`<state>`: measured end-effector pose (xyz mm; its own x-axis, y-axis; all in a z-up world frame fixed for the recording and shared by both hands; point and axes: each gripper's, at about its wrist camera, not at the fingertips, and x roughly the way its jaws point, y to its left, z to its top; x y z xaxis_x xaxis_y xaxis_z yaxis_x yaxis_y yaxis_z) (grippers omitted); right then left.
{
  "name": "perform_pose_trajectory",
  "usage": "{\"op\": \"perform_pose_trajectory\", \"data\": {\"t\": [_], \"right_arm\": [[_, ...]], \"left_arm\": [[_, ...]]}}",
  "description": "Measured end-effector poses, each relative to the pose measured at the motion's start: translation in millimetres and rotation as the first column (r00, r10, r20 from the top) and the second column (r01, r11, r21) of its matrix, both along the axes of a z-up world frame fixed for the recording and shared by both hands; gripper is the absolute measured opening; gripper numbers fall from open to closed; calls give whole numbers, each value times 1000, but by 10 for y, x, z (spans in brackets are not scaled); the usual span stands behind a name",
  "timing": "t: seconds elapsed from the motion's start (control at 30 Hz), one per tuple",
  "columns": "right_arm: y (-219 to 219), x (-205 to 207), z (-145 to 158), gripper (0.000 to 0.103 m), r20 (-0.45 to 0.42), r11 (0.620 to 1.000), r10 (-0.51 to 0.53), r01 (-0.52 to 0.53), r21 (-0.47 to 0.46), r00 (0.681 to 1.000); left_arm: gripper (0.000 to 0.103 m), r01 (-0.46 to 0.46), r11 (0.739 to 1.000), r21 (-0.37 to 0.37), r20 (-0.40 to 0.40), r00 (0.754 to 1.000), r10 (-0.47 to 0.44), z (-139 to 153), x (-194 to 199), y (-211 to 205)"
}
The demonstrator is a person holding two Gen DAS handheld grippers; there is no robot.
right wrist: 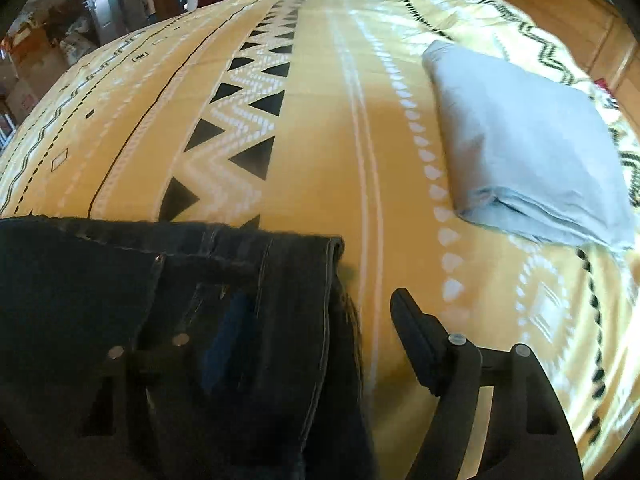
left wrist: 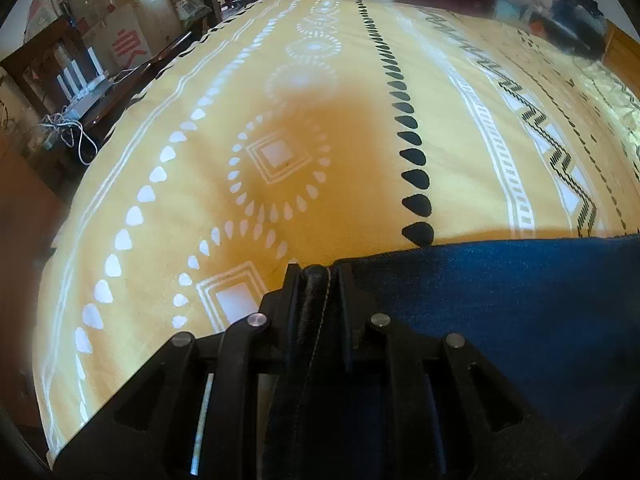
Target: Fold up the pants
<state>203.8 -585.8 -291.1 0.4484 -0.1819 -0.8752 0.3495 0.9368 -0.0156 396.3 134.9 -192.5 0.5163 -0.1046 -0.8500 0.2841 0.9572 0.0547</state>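
1. While your left gripper point(left wrist: 316, 276) pinches a stitched seam fold of the jeans point(left wrist: 520, 300), they lie at the near edge of the yellow patterned bedspread point(left wrist: 320, 128).
2. Your right gripper point(right wrist: 312, 300) is spread, jaws straddling the jeans' hem corner.
3. A folded grey cloth point(right wrist: 528, 148) lies near the bedspread's right edge.
4. A cardboard box point(left wrist: 124, 40) beyond the left edge bears red characters, unreadable.

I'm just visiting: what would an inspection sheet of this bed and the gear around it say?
Surface: yellow patterned bedspread, flat.
Job's things: dark blue jeans at the near edge.
Clutter: folded grey cloth lying apart from the jeans.
Grippers: left gripper shut on a jeans seam; right gripper open, jeans edge between its jaws.
Cables: white cables by a router beside the bed.
Surroundings: cardboard boxes, wooden furniture.
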Motion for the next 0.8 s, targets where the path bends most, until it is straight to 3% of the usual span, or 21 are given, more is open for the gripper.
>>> {"op": "perform_pose_trajectory", "data": {"t": [0.2,0.27,0.33,0.4,0.5,0.53,0.63,0.8], "right_arm": [[-210,99,-76,78,7,996,36,-36,87,999],[-183,115,-52,68,4,993,66,-66,97,998],[-151,148,-55,64,3,986,102,-102,130,995],[-79,168,-62,61,-18,986,132,-129,106,991],[-89,134,-24,34,-5,985,138,-136,108,990],[-105,126,6,17,9,985,131,-131,112,991],[-64,26,160,14,47,988,125,-129,90,991],[89,-458,663,12,188,987,109,-128,95,976]], "left_arm": [[18,-5,1000,21,9,1000,5,-51,11,-3],[18,-8,1000,23,11,1000,7,-71,12,-7],[18,-9,1000,28,18,1000,8,-92,3,-4],[18,-9,999,33,25,1000,8,-104,-5,-3],[16,-14,999,41,39,999,12,-92,-35,-10],[16,-17,999,45,47,999,15,-73,-46,-19],[15,-40,999,18,109,993,38,120,-153,5],[15,-27,989,-142,255,965,63,850,-686,256]]}}
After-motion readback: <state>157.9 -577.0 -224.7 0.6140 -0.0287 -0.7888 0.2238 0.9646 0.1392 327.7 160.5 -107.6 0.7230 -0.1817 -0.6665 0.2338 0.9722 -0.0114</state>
